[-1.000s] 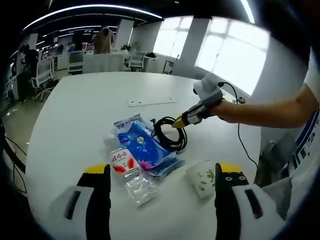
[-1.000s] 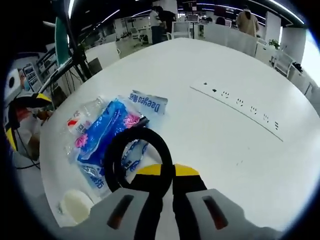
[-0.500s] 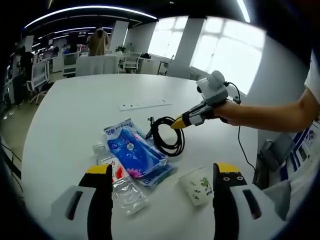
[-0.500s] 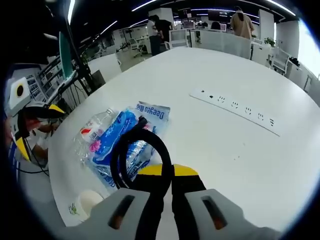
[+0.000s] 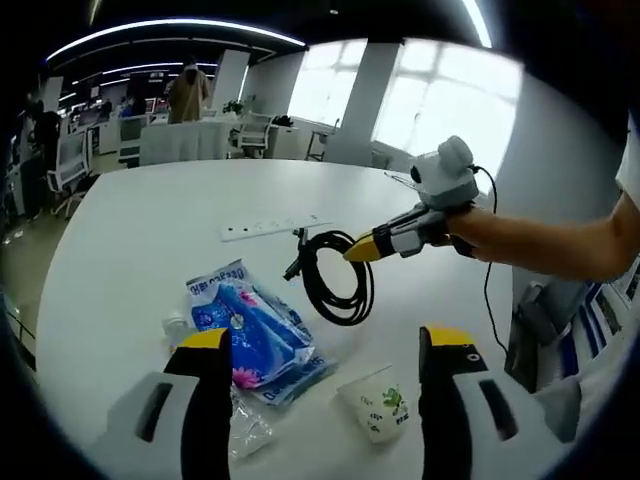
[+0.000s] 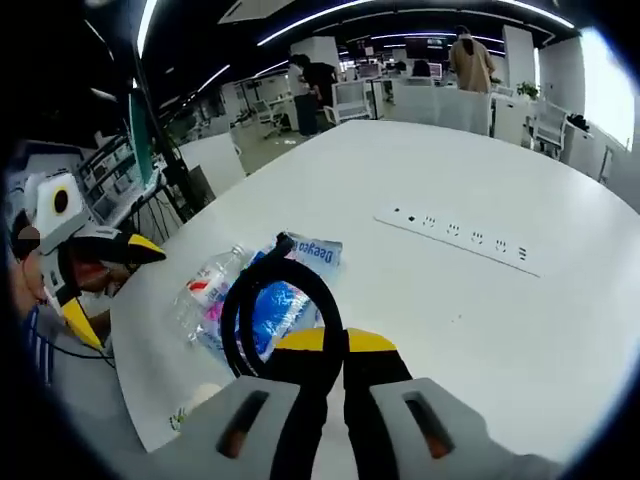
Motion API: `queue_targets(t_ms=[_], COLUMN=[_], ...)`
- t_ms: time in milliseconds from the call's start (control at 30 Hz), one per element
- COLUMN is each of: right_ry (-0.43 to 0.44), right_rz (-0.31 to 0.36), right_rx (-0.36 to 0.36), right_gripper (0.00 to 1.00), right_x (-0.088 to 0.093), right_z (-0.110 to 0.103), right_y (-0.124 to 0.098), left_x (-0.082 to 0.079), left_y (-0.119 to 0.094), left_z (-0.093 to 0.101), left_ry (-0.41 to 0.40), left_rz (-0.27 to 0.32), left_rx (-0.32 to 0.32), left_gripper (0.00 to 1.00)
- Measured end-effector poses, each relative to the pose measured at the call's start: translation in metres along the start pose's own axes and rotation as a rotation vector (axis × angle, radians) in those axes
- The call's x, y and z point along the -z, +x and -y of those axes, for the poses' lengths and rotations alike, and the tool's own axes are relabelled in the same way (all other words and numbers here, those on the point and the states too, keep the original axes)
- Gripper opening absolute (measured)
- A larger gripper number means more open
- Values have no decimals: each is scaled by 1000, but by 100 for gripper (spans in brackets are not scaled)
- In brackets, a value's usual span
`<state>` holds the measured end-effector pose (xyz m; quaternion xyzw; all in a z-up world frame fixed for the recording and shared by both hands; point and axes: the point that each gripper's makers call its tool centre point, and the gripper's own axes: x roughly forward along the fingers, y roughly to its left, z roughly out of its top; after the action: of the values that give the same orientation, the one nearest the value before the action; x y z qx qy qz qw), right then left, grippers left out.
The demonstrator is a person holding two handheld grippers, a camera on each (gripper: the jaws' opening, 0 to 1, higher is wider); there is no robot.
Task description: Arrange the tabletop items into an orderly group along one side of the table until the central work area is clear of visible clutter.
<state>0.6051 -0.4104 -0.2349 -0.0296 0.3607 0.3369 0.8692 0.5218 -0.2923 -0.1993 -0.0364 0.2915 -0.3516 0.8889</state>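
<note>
Black cable coil (image 6: 268, 318), pinched in my right gripper (image 6: 335, 345): its yellow tips are pressed together on the loop's lower edge, and the rest of the coil stands up and to the left of them. In the left gripper view I can see the same coil (image 5: 335, 275) hanging clear of the white table (image 5: 130, 240), with nothing under it touching.

My left gripper (image 5: 325, 350) is spread wide and holds nothing. Between and just beyond its fingers lie the blue packet (image 5: 252, 330) and, beside the right finger, the paper cup (image 5: 376, 402). A clear plastic bottle (image 5: 235, 425) lies partly under the packet, close to the left finger. In the right gripper view the packet (image 6: 280, 295) and bottle (image 6: 205, 295) sit below and left of the coil.

I judge I am mid-carry: the cable has been picked and now needs a resting place at one side. A white power strip (image 6: 455, 235) lies well beyond my right fingertips, flat on the table.

Next I should swing the coil towards the edge where the packet, bottle and cup already cluster, lower it until it lies flat, then part the fingers. The loose end may spring out, so I would set it down slowly.
</note>
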Motion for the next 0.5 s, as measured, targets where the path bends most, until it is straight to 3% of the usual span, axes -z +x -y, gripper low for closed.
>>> queue_targets(t_ms=[367, 500], right_ry=[43, 66], right_rz=[54, 75], right_rx=[21, 31], right_gripper=[1, 1], right_x=[1, 2], right_z=[-3, -3], right_y=[-43, -59], left_x=[-18, -24], left_y=[18, 27], left_z=[31, 46], left_ry=[78, 107], left_rz=[-18, -27], left_rx=[21, 39], left_gripper=[70, 63])
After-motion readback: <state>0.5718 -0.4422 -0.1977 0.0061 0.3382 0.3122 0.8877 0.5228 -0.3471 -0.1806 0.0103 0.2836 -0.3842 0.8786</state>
